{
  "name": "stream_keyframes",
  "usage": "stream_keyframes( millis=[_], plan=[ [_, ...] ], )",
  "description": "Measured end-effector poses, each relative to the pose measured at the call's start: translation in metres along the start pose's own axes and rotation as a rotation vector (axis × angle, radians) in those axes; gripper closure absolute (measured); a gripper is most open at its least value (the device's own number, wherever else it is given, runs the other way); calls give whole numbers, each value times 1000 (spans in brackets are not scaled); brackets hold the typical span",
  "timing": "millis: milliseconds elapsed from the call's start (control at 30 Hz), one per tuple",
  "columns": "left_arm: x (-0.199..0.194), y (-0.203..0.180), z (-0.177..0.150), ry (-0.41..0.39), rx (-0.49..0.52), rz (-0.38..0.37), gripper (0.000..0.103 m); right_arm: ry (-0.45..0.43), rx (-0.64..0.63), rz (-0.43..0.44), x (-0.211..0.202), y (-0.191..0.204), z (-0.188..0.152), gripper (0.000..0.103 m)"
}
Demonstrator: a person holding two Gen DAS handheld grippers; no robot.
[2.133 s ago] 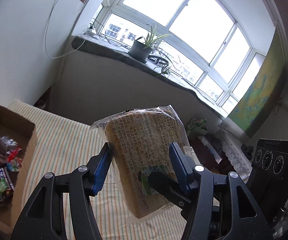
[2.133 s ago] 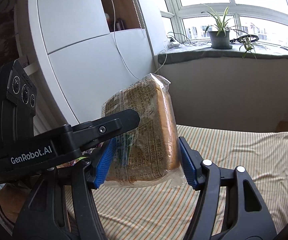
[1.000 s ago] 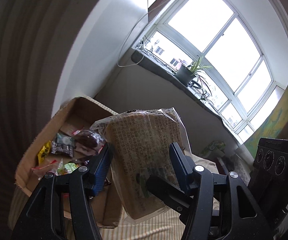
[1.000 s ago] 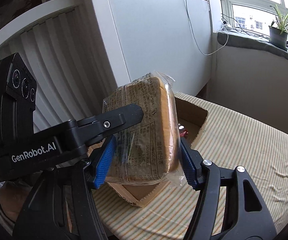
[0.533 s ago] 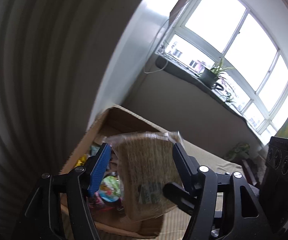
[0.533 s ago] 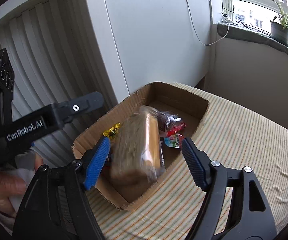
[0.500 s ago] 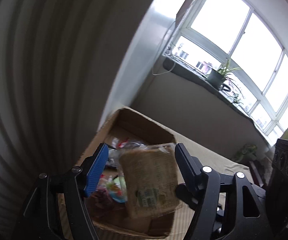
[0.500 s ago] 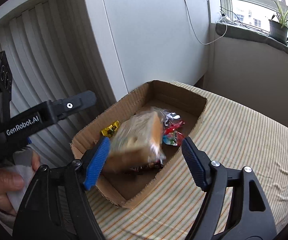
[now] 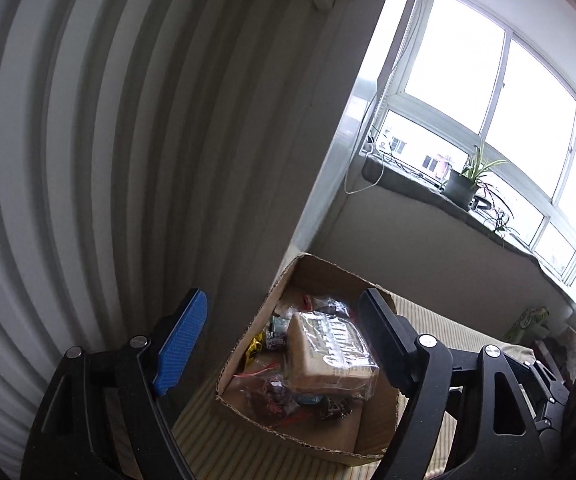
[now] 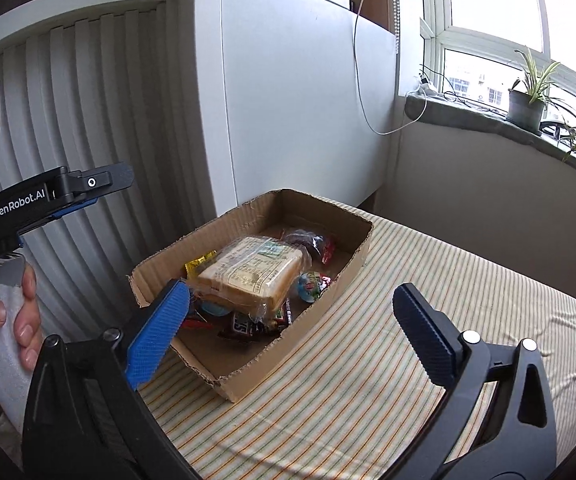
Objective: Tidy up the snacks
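Dropped from both grips, the plastic-wrapped bread loaf (image 10: 247, 272) lies atop sweets in the brown cardboard box (image 10: 320, 300); left gripper (image 9: 283, 344) and right gripper (image 10: 292, 328) fingers have just been opening, empty. Placing done; next, fetch another snack.

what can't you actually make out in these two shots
- Snacks under the wrapped bread: hidden beneath it in both views, inside the cardboard box.
- Print on the bread's label: too small to read, right wrist view.
- Near end of the box floor: hidden by the box wall, left wrist view.
- Right gripper: its body is cut off by the bottom edge.
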State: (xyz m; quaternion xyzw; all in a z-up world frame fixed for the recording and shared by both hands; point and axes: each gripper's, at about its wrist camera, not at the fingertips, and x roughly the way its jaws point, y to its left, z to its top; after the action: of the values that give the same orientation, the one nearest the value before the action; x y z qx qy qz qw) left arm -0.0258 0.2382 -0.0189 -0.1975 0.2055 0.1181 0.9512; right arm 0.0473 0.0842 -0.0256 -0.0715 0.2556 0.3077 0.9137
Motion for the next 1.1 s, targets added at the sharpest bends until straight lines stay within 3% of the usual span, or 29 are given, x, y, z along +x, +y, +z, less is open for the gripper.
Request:
stream_keyframes(
  millis=[300, 567, 1000, 1100],
  plan=[
    [-11, -14, -4, -10, 68, 14, 24, -7, 38, -72, -11, -10, -7, 0],
    [-10, -51, -18, 15, 131, -13, 24, -31, 126, -133, -41, -49, -32, 0],
    [-15, -208, -86, 86, 368, -235, 24, -85, 334, -415, -166, -180, -106, 0],
    [-23, -238, -97, 94, 422, -286, 11, -99, 348, -485, -195, -198, -112, 0]
  ],
)
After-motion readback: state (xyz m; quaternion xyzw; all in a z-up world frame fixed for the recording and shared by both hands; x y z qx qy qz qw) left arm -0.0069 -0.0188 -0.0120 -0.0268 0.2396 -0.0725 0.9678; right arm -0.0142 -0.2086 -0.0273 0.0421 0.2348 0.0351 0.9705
